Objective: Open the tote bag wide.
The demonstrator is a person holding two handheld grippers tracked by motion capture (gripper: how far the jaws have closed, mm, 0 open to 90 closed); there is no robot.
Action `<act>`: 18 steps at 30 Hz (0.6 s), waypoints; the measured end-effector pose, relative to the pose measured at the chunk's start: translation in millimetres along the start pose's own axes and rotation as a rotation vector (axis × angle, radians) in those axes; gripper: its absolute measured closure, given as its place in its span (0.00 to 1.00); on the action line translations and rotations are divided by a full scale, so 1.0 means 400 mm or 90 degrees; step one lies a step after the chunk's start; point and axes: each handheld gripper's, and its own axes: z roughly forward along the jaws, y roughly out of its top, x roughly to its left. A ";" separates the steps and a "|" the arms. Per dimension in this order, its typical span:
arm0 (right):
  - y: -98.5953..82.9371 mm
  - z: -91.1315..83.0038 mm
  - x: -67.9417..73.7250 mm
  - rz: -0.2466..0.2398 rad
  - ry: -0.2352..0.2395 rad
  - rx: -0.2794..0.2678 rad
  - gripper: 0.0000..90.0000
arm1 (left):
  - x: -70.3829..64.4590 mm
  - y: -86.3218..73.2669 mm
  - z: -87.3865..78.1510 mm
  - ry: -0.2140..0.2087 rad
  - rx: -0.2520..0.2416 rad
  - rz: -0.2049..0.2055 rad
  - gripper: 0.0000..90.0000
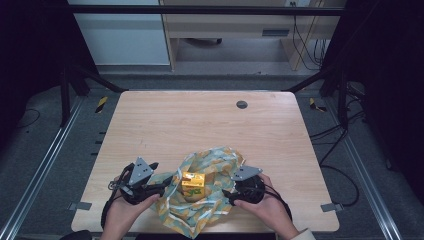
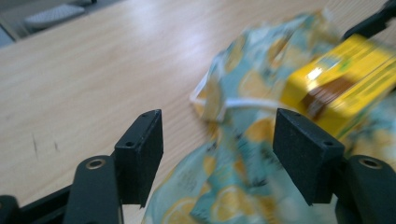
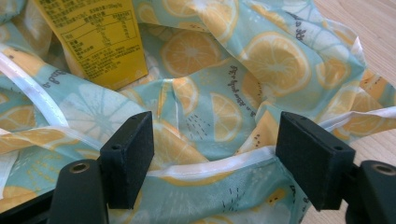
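Observation:
A teal cloth bag (image 1: 207, 192) printed with orange slices lies crumpled near the table's front edge. A yellow carton (image 1: 192, 181) stands on its middle. My left gripper (image 1: 159, 186) sits at the bag's left edge, open, with bag cloth (image 2: 224, 177) lying between its jaws and the carton (image 2: 343, 86) ahead to the right. My right gripper (image 1: 231, 192) rests at the bag's right side, open, its jaws on either side of a white-trimmed fold of the bag (image 3: 219, 154). The carton (image 3: 98, 39) rises at the upper left of the right gripper view.
The wooden table (image 1: 200, 125) stretches bare behind the bag, with a dark round grommet (image 1: 241, 104) near its far edge. Black frame posts stand at both far corners. A person's hands hold both grippers from the front edge.

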 end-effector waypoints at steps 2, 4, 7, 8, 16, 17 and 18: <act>-0.001 -0.002 0.003 0.000 -0.001 -0.001 0.31 | -0.021 0.009 -0.001 -0.030 0.008 0.006 0.35; -0.002 -0.003 0.006 -0.001 0.001 -0.003 0.31 | -0.040 0.001 0.020 -0.048 0.034 0.018 0.32; -0.003 -0.006 0.011 -0.006 0.001 -0.005 0.32 | -0.046 -0.030 0.066 -0.006 0.108 0.070 0.36; -0.004 -0.006 0.013 -0.006 0.001 -0.002 0.33 | -0.041 -0.040 0.074 0.001 0.129 0.084 0.43; -0.027 0.003 0.018 -0.031 0.020 0.030 0.56 | 0.010 -0.086 0.103 0.004 0.156 0.050 0.89; -0.027 0.005 0.020 -0.036 0.019 0.034 0.59 | 0.017 -0.089 0.107 0.005 0.163 0.051 0.92; -0.029 0.007 0.021 -0.039 0.020 0.039 0.62 | 0.023 -0.092 0.109 0.004 0.171 0.048 0.94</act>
